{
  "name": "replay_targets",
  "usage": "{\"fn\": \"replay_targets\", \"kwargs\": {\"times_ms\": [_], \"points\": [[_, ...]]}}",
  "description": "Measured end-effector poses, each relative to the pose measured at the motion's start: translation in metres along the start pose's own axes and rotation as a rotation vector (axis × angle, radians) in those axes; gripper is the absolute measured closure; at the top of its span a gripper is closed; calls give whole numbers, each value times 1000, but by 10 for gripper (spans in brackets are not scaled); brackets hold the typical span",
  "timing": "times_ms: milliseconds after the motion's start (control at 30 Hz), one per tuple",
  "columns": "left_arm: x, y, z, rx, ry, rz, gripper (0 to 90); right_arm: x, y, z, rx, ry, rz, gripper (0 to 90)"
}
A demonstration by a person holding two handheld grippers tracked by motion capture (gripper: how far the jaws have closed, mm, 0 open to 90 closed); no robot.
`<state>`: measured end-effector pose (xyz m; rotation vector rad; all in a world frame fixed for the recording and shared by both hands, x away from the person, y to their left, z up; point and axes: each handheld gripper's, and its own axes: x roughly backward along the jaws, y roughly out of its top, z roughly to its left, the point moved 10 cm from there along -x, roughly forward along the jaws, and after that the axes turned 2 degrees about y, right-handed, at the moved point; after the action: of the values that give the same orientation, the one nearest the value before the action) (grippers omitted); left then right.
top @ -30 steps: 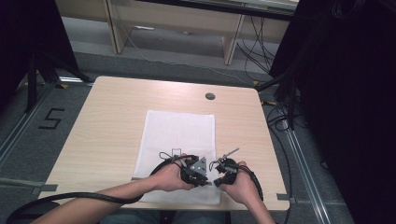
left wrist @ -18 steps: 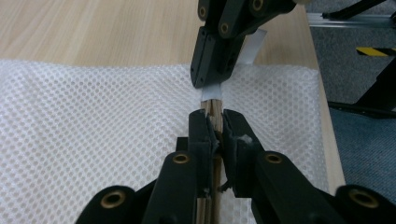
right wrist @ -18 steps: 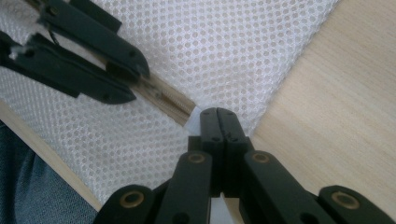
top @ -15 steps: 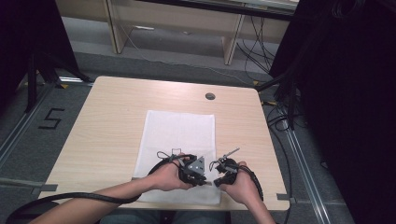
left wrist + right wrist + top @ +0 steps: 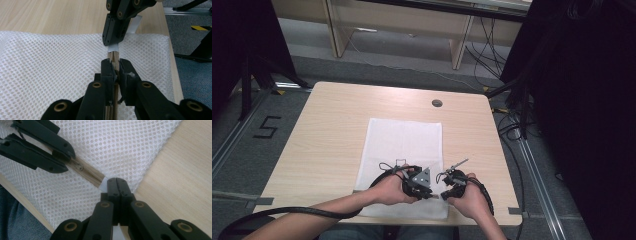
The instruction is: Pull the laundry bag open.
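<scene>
A white mesh bag [image 5: 404, 137] lies flat on the wooden table [image 5: 337, 125], its tan zipper [image 5: 87, 173] running along the near edge. My left gripper [image 5: 114, 64] is shut on the zipper [image 5: 114, 55], pinching the tan strip between its pads. Facing it, my right gripper [image 5: 116, 181] is shut on the white fabric tab [image 5: 113, 47] at the zipper's end. In the high view the left gripper [image 5: 422, 182] and the right gripper [image 5: 451, 184] meet tip to tip over the bag's near right corner.
A round cable hole [image 5: 437, 103] sits at the table's far right. The table's near edge [image 5: 27, 205] runs just below the bag, with a trouser leg beyond it. Cables trail from both hands off the front. Grey floor with a "5" marking [image 5: 266, 127] lies to the left.
</scene>
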<state>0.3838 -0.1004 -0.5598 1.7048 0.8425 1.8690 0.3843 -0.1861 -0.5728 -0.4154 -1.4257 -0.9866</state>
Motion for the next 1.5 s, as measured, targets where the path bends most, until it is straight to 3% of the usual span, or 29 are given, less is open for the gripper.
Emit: {"fn": "replay_targets", "kwargs": {"times_ms": [167, 200, 433, 633, 800, 867, 933, 967, 1100, 1133, 1167, 1500], "points": [[1, -1, 0, -6, 3, 8, 821, 0, 0, 0, 1, 0, 1, 900], [2, -1, 0, 13, 4, 2, 821, 0, 0, 0, -2, 0, 1, 900], [8, -3, 1, 19, 5, -5, 821, -1, 0, -2, 12, -13, -2, 900], [8, -3, 1, 7, 5, -10, 821, 0, 0, 0, -6, -7, 6, 900], [8, -5, -1, 30, -1, -27, 821, 0, -1, 1, -17, -4, 3, 900], [8, -5, 1, 21, 5, -34, 821, 1, -1, 1, -16, -5, 9, 900], [7, -6, 1, 38, 3, -40, 821, -1, 0, -1, 7, -14, -2, 900], [7, -6, 1, 37, 7, -43, 821, 0, 0, 1, -18, -3, 1, 900], [9, -7, 0, 23, 11, -44, 821, 0, 0, 3, -28, -3, 6, 900], [9, -6, 1, 22, 7, -54, 820, -1, 1, -1, 6, -14, -4, 900], [10, -7, 0, 36, 5, -50, 821, -1, 0, -1, 2, -13, -1, 900], [12, -8, 1, 24, 11, -52, 821, -1, 1, -1, 1, -3, -4, 900]]}}
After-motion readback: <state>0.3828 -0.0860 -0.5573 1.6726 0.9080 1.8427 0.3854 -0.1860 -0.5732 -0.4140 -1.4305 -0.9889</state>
